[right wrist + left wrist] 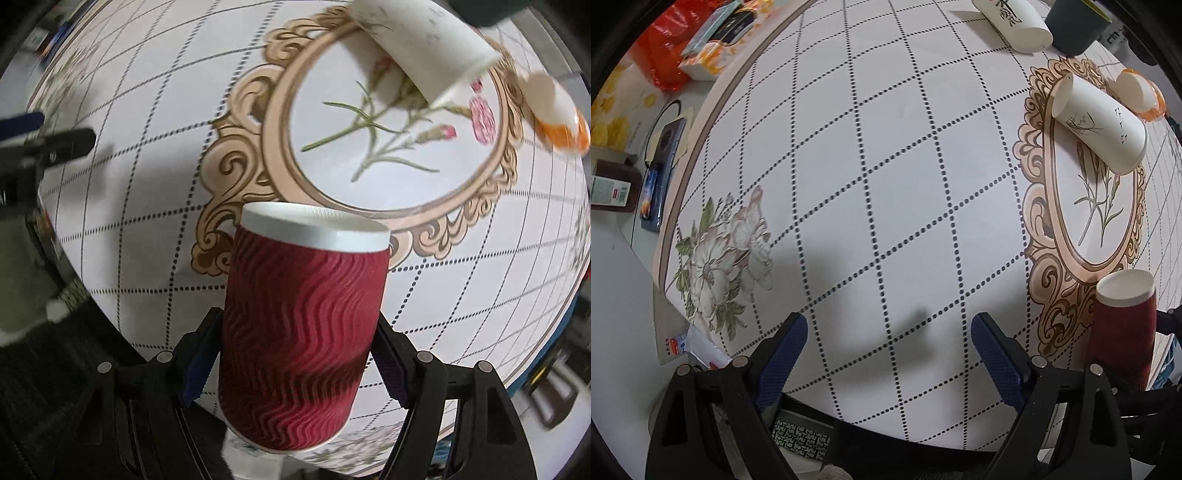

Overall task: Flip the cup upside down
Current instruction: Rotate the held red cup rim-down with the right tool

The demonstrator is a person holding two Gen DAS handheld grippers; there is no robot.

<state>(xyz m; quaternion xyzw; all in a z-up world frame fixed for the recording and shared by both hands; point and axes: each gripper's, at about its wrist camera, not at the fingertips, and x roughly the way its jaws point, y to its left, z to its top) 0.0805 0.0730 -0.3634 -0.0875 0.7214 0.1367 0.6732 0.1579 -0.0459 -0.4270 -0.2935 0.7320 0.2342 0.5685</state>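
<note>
Table [147, 229]: patterned cloth, edge close on near side; red cup [303, 325] held above it, near oval print.
Right gripper [295, 365]: fingers clamped on cup's ribbed wall, mid-height, rim up, slightly tilted.
Risk: thin paper wall may crush or slip in pads during turn; cup could drop off near edge.
Left gripper [888, 354]: fingers wide apart, empty, left of cup.
White cup [1102, 125] lies on side, far; orange cup [1141, 96] beside it; neither blocks flip.

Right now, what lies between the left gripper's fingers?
Nothing but bare patterned tablecloth shows between the left gripper fingers, in the left wrist view.
</note>
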